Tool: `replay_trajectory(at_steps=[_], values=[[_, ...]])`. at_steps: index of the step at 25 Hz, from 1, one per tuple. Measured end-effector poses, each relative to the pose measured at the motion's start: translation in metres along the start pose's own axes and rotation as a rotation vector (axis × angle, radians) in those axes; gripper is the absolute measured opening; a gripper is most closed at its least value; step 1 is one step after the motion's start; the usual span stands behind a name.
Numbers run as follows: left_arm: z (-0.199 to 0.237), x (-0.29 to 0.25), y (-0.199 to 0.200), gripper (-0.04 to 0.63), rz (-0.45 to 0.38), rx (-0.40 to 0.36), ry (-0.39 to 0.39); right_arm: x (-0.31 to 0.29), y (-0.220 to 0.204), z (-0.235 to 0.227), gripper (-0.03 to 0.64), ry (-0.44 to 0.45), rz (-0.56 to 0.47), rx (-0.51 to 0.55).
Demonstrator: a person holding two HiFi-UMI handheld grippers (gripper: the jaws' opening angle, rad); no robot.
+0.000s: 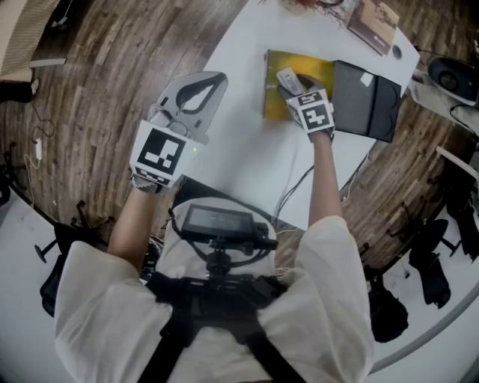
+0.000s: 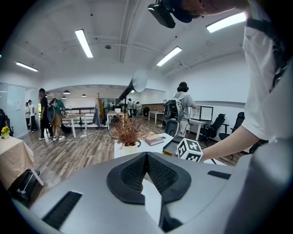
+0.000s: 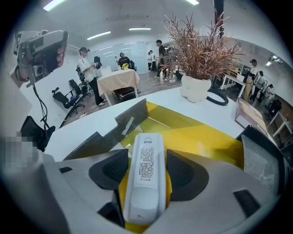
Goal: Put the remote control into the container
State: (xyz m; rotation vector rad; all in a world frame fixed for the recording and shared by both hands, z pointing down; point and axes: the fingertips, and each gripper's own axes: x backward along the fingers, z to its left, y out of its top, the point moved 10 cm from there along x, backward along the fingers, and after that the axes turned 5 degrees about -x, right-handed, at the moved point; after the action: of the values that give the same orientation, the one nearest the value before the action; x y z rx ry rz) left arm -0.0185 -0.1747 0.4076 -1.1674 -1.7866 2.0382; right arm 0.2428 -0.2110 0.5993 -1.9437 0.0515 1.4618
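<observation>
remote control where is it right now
The remote control is clamped between the jaws of the right gripper, over the yellow container, right of centre in the head view.

A white table (image 1: 239,149) crosses the upper centre above a wooden floor (image 1: 97,75). A brown book (image 1: 374,21) lies at the table's top end. In the right gripper view, a dried plant (image 3: 197,50) in a white pot stands upper right, with people (image 3: 87,68) behind.

The setting is being assessed as an open-plan office, apparently doubling as a recording lab. Swivel chairs (image 2: 215,128), desk monitors (image 2: 206,112) and ceiling strip lights (image 2: 84,43) are being seen above a wood-look floor (image 1: 112,67). Several people (image 2: 43,114) are being observed among white tables (image 1: 239,142), and a camera rig (image 3: 39,52) is being carried on a stand.
</observation>
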Motion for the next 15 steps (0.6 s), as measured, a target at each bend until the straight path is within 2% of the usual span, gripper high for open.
replay_trajectory(at_steps=[10, 15], values=[[-0.0001, 0.0014, -0.0007, 0.011, 0.007, -0.007, 0.014, 0.0013, -0.0002, -0.0028, 0.252, -0.021, -0.012, 0.001], [-0.001, 0.0013, -0.0039, 0.011, 0.007, -0.004, 0.011, 0.0071, 0.0029, -0.0066, 0.252, -0.043, -0.06, -0.017]])
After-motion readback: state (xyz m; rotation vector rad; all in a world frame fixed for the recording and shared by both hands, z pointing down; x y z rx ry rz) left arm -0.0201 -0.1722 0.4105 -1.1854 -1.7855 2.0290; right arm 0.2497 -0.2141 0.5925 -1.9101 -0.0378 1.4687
